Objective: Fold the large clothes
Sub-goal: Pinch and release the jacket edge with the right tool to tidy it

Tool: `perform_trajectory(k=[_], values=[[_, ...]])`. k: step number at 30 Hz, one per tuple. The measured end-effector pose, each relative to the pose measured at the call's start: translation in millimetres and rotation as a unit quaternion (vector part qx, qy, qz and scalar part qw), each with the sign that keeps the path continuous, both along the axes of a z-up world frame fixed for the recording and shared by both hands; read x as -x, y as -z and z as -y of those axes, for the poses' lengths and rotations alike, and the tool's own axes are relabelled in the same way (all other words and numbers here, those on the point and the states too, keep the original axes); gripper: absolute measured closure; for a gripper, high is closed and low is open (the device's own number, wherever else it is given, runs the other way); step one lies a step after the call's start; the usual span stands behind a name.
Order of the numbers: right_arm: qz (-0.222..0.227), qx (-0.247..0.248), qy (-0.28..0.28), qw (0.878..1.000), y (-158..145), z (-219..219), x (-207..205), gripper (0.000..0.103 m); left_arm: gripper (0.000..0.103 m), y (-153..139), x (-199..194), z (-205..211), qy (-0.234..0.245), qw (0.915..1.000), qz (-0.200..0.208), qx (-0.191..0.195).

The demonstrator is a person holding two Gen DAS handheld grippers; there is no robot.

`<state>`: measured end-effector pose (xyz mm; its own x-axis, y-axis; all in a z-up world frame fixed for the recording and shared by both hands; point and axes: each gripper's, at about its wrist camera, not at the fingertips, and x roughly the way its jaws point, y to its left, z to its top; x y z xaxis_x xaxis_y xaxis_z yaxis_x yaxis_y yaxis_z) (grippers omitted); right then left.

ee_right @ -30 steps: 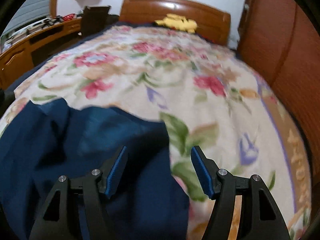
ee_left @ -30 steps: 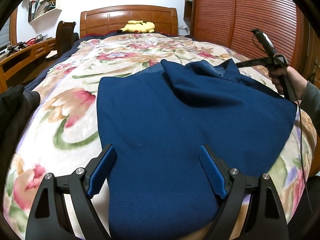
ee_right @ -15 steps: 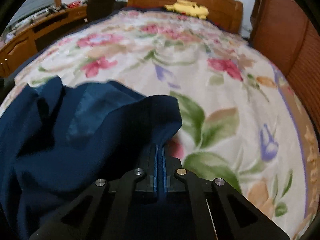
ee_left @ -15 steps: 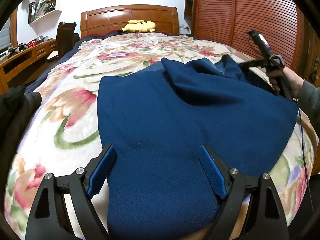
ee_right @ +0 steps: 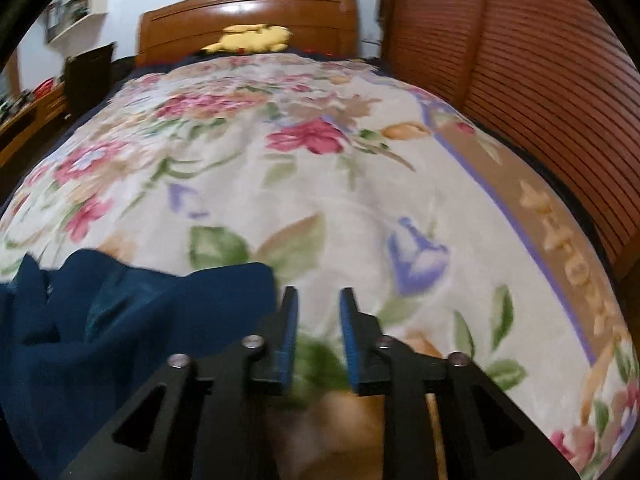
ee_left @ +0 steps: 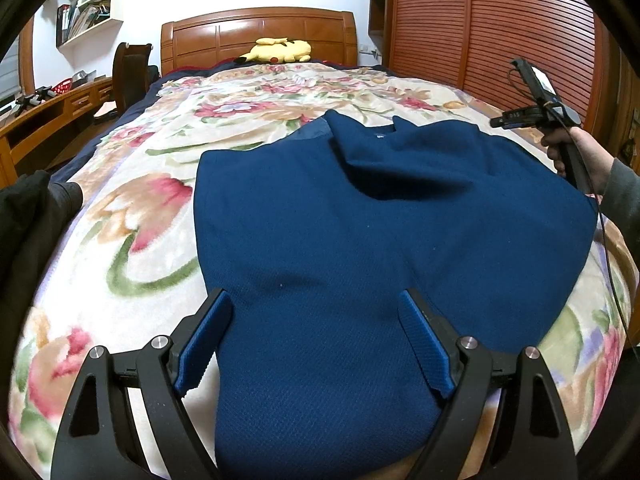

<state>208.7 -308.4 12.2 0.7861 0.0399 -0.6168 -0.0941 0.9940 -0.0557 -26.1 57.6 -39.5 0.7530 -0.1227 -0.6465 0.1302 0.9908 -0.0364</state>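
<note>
Two grippers work over one dark blue knitted garment (ee_left: 360, 240) spread flat on the floral fleece blanket (ee_right: 320, 184). The left gripper (ee_left: 316, 340) hangs with fingers wide apart, the cloth's near hem lying under and between them, unpinched. The right gripper (ee_right: 318, 332) has just been opening; nothing sits between its fingers, the garment's edge just left of them, bare blanket ahead and to their right.

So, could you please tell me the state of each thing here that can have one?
Blue garment: spread on the bed, far corner folded over, held by neither claw.
Left claw: open wide over the garment's near end.
Right claw: jaws just been opening, nothing between them, garment beside it.
Plush toy: lying by the headboard.
</note>
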Motion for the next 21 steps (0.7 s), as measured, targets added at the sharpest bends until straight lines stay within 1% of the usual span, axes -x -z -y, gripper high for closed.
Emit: perform_trajectory(k=[2,7,8,9,10,11,12,13,14,15,16,20,21], values=[[-0.02,-0.008,-0.031,0.999,5.4,-5.8,-1.3,0.041,0.017,-0.1,0.1,0.0,0.0,1.0,0.0,-0.001],[-0.076,-0.008,-0.067,0.995,24.5,-9.9,-9.8,0.041,0.017,0.2,-0.9,0.0,-0.001,1.0,0.0,-0.002],[-0.079,-0.011,-0.074,0.994,26.4,-8.8,-10.8,0.051,0.017,0.3,-0.5,-0.2,-0.001,1.0,-0.001,-0.002],[-0.078,-0.019,-0.089,0.993,26.6,-7.2,-10.4,0.08,0.017,0.2,-0.5,-0.4,-0.001,1.0,-0.001,-0.002],[-0.074,-0.019,-0.1,0.992,24.2,-5.6,-10.2,0.099,0.017,0.2,-0.6,-0.6,-0.001,1.0,-0.001,-0.002],[-0.061,-0.007,-0.101,0.993,21.2,-3.7,-7.5,0.101,0.017,0.4,-0.4,-0.5,-0.001,1.0,-0.001,-0.002],[-0.038,0.009,-0.093,0.995,15.2,-4.4,-2.2,0.101,0.017,0.4,-0.5,-0.7,-0.001,1.0,-0.001,-0.002],[-0.022,0.02,-0.063,0.998,10.9,4.4,-0.1,0.101,0.017,0.5,-0.5,-0.9,0.0,1.0,-0.001,-0.002],[-0.018,0.015,-0.025,0.999,7.7,19.4,-1.5,0.101,0.017,0.6,-0.5,-0.6,-0.002,1.0,-0.001,-0.003],[-0.023,0.0,-0.013,1.0,8.0,30.5,-3.4,0.101,0.017,0.8,0.0,-0.1,-0.003,1.0,-0.001,-0.003],[-0.029,-0.008,-0.01,0.999,10.5,38.7,-5.1,0.101,0.017,0.6,0.2,-0.6,-0.004,1.0,-0.001,-0.002],[-0.025,0.012,0.003,1.0,17.6,48.3,-2.2,0.101,0.017,0.2,0.6,-3.2,-0.007,1.0,-0.001,0.002],[-0.024,0.017,0.007,1.0,16.4,49.5,-1.1,0.099,0.017,-0.1,0.1,-3.7,-0.008,1.0,-0.003,0.002]])
